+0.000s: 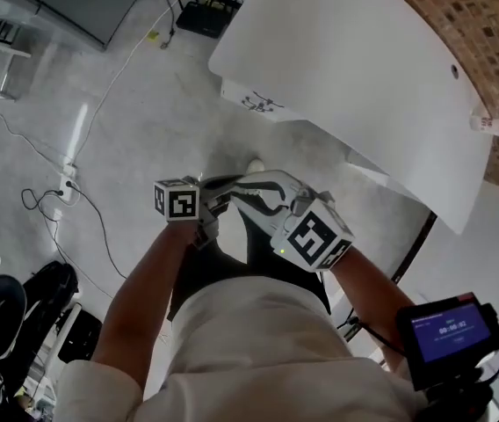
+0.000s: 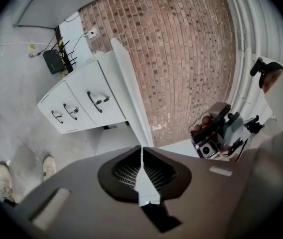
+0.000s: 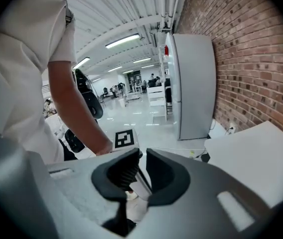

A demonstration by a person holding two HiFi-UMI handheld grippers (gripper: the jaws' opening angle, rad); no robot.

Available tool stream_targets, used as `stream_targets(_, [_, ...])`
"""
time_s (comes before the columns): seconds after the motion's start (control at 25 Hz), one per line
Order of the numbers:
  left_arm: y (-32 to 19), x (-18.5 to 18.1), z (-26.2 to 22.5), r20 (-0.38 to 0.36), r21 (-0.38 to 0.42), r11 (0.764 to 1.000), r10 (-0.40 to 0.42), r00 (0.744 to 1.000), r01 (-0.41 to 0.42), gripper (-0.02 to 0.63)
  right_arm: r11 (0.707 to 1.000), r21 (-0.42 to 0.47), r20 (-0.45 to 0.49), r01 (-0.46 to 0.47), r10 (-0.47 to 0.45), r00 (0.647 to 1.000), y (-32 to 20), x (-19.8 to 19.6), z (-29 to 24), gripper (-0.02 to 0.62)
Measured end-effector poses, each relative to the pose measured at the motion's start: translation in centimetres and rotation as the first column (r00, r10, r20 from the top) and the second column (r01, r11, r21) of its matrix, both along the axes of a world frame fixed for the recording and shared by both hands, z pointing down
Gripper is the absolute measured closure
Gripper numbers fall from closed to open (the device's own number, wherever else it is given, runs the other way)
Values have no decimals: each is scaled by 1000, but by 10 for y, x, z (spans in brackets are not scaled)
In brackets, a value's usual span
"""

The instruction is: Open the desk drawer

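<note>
The drawers [image 2: 76,106] sit closed in a white unit under the far end of the tabletop [image 1: 364,51], their dark handles facing the floor space. Both tongs are held low in front of the person, well apart from the unit. The left tongs [image 2: 142,151] are clenched to a thin slit, empty. The right tongs [image 3: 141,156] are nearly clenched too, gripping nothing.

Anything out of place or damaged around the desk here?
Nothing stands out. The three drawers under the desk sit shut and level, with no visible damage. Only cables trail loose across the floor.
</note>
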State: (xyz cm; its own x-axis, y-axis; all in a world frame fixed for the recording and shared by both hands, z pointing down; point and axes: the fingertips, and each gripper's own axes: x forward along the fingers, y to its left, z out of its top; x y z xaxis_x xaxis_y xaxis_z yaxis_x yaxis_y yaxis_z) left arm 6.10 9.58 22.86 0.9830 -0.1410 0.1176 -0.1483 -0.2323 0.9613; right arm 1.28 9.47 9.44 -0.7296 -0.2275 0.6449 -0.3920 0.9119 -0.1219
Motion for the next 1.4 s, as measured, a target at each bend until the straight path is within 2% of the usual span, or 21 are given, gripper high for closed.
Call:
stream_targets(0.12, [-16,17,52,32,-32,999,-36,999,37,588,996,-33,13,85,-85,996,-13,7,39,560])
stream_targets(0.32, [-25,56,175,53,-71,990,-120,991,123,589,981,-34,23,193,-192,981,-4,35,141,560])
stream_targets(0.4, [-28,74,252,57,-101,984,-141,988,146,589,980,-30,38,195,-193,980,-3,53,215,560])
stream_targets(0.48, [-36,84,351,71,-116,975,-182,981,189,589,984,-36,88,176,-173,981,-2,68,308,560])
stream_targets(0.56, [-51,81,409,66,-123,962,-235,970,242,588,986,-56,136,154,-146,980,-6,67,360,560])
stream_targets(0.68, [-83,73,440,54,-137,942,-301,952,306,584,985,-83,125,154,-143,982,-19,60,384,560])
stream_targets(0.8, [-104,75,463,65,-144,930,-332,941,338,575,981,-109,107,158,-147,983,-25,67,402,560])
stream_targets(1.0, [-137,86,470,40,-149,918,-365,930,367,549,980,-133,55,145,-139,989,-31,75,407,560])
stream_targets(1.2, [-167,103,477,13,-156,906,-396,918,393,546,977,-151,-47,149,-157,986,-29,81,418,560])
stream_targets(1.4, [-189,114,478,-18,-170,889,-435,900,426,534,975,-170,-69,146,-159,985,-28,87,421,560])
